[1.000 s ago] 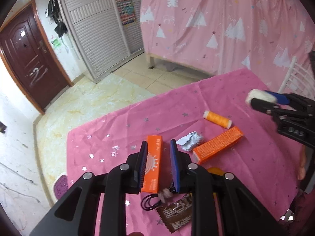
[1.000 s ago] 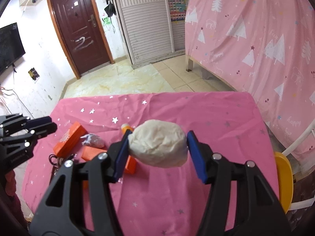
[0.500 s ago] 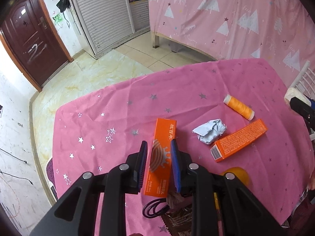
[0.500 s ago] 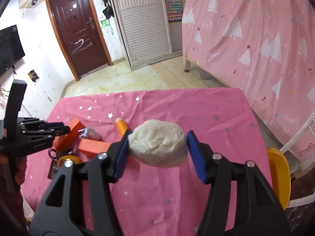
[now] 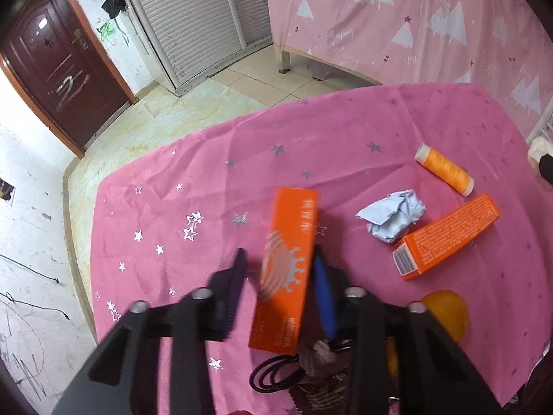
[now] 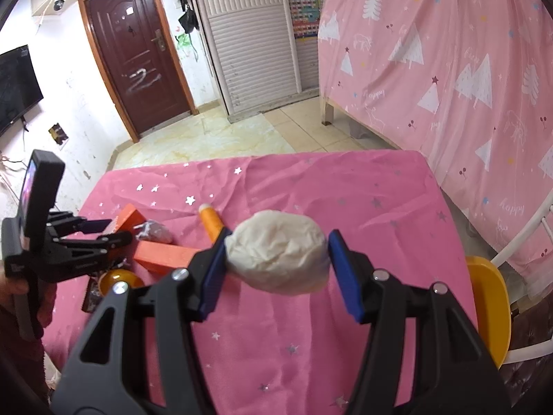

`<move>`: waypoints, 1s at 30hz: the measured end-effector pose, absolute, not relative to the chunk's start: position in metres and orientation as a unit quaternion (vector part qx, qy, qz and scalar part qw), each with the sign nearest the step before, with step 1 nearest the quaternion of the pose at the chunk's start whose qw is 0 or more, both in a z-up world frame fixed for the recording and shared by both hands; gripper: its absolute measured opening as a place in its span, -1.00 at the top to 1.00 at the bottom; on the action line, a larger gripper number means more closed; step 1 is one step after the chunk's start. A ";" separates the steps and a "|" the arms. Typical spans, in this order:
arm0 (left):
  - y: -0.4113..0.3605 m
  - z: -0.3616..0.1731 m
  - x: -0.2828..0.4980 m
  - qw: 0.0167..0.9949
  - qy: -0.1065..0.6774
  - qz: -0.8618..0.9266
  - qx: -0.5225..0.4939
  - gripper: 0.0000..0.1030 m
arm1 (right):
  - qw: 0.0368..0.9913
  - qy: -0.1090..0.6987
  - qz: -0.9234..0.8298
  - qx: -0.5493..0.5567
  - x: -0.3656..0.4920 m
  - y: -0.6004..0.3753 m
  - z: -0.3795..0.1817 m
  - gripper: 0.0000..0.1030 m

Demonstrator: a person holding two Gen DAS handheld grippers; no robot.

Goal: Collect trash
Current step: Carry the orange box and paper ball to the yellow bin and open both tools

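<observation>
An orange box (image 5: 287, 269) lies flat on the pink star-print tablecloth (image 5: 345, 131). My left gripper (image 5: 280, 269) hangs low over it, the box showing between its fingers; the jaws are closing and the blurred left finger (image 5: 238, 269) stands apart from the box edge. Right of it lie a crumpled pale-blue paper (image 5: 392, 218) and a second orange box (image 5: 449, 238). My right gripper (image 6: 279, 242) is shut on a white crumpled wad (image 6: 276, 259), held above the table. In the right wrist view, the left gripper (image 6: 112, 231) sits at far left.
An orange thread spool (image 5: 444, 169) lies beyond the paper. A yellow round object (image 5: 446, 311), a black cable loop (image 5: 273, 377) and a brown wrapper (image 5: 321, 397) crowd the near edge. A yellow chair (image 6: 487, 304) stands at the table's right side.
My left gripper has come down and tilted over the first orange box, and its fingers stand wider apart than before. The right gripper has kept still with the white wad.
</observation>
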State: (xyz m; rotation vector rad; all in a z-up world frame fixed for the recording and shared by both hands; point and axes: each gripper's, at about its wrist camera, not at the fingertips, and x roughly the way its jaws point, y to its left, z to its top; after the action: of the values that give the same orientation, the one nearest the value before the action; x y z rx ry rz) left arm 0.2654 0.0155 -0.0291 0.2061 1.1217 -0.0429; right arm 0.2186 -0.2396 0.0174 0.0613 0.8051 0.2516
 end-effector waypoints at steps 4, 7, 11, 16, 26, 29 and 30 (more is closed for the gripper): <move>0.010 -0.029 0.262 0.843 0.524 -0.017 0.120 0.67 | 0.913 0.387 0.120 0.032 0.219 -0.243 0.017 -0.07; 0.014 -0.022 0.263 0.848 0.519 -0.015 0.102 0.67 | 0.915 0.385 0.117 0.035 0.218 -0.249 0.018 -0.07; 0.014 -0.005 0.257 0.859 0.503 -0.014 0.095 0.67 | 0.916 0.383 0.114 0.042 0.217 -0.260 0.017 -0.07; -0.004 0.019 0.253 0.869 0.483 -0.028 0.100 0.67 | 0.917 0.381 0.109 0.050 0.213 -0.274 0.018 -0.07; -0.071 0.042 0.240 0.880 0.453 -0.076 0.123 0.67 | 0.921 0.375 0.077 0.066 0.201 -0.316 0.016 -0.07; -0.096 0.046 0.237 0.881 0.446 -0.094 0.125 0.67 | 0.922 0.374 0.065 0.073 0.196 -0.334 0.015 -0.07; -0.103 0.046 0.237 0.881 0.445 -0.102 0.126 0.67 | 0.922 0.374 0.063 0.076 0.197 -0.339 0.013 -0.07</move>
State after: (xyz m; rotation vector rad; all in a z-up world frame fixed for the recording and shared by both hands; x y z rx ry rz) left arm 0.2368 -0.1027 0.0460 0.2628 0.9273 -0.2115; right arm 0.1967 -0.3391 0.0134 0.1552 0.7673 0.1287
